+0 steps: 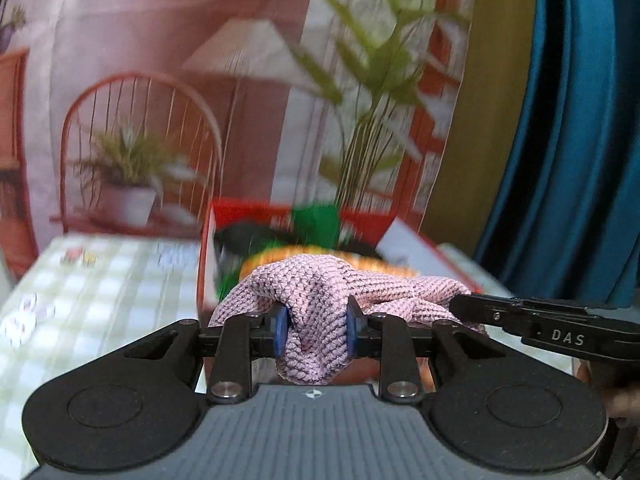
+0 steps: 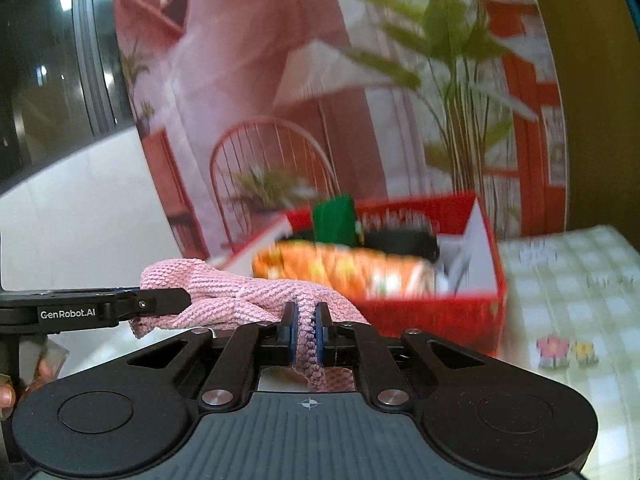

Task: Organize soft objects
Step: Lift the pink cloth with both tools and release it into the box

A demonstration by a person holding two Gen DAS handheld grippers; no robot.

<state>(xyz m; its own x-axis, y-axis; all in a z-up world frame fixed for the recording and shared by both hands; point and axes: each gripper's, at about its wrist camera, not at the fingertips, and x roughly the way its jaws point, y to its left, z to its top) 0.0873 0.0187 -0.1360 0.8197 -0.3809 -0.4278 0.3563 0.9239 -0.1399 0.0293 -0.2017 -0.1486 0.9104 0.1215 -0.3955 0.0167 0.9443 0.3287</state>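
Both grippers hold one pink knitted cloth [image 1: 320, 300] in the air in front of a red box [image 1: 248, 210]. My left gripper [image 1: 316, 330] is shut on a thick fold of it. My right gripper [image 2: 306, 334] is shut on a thin strip of the same cloth [image 2: 240, 294]. The right gripper's finger enters the left wrist view from the right [image 1: 520, 312]; the left gripper's finger enters the right wrist view from the left [image 2: 120, 304]. The red box [image 2: 440, 308] holds an orange patterned soft item [image 2: 340, 268], a green item [image 2: 334, 220] and a black item [image 2: 400, 240].
The table has a green-and-white checked cloth [image 1: 100, 272] with small printed figures [image 2: 568, 350]. A printed backdrop of a chair, lamp and plants [image 1: 160, 120] stands behind the box. A blue curtain [image 1: 580, 120] hangs at the right, a dark window [image 2: 48, 60] at the left.
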